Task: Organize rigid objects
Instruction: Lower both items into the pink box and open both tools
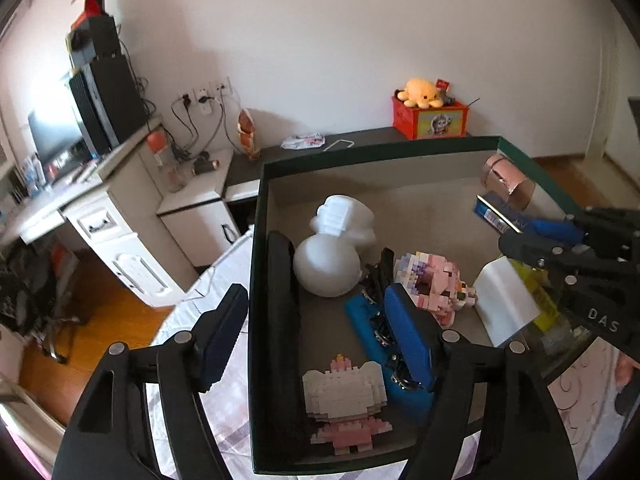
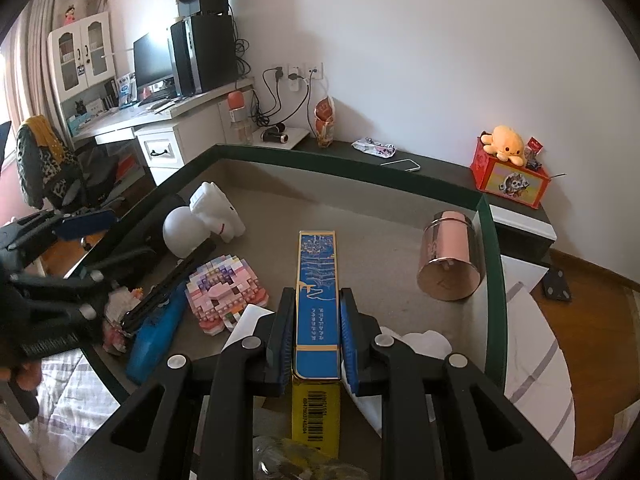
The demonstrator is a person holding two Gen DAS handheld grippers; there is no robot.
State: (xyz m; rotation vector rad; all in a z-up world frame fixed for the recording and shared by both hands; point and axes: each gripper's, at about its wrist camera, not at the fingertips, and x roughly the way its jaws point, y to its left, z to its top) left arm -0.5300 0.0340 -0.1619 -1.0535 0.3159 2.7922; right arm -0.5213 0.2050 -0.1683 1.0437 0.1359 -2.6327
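Observation:
A large dark green box [image 1: 256, 264] lies open on the bed. It holds a white figurine [image 1: 332, 256], a pink brick model [image 1: 432, 284], a white-and-pink brick figure [image 1: 344, 404], a blue tool [image 1: 372, 344], a white box [image 1: 504, 304] and a copper tin [image 2: 450, 264]. My right gripper [image 2: 314, 336] is shut on a long blue-and-yellow box [image 2: 316, 292], held over the green box's floor [image 2: 360, 216]. My left gripper [image 1: 316, 328] is open and straddles the green box's left wall; one finger is outside, one inside above the blue tool.
A desk [image 2: 168, 120] with a monitor and a computer tower stands at the left. A low dark shelf [image 2: 432, 164] behind the box carries a red box with a yellow plush [image 2: 506, 168]. The bed sheet [image 1: 216, 320] and wooden floor surround the box.

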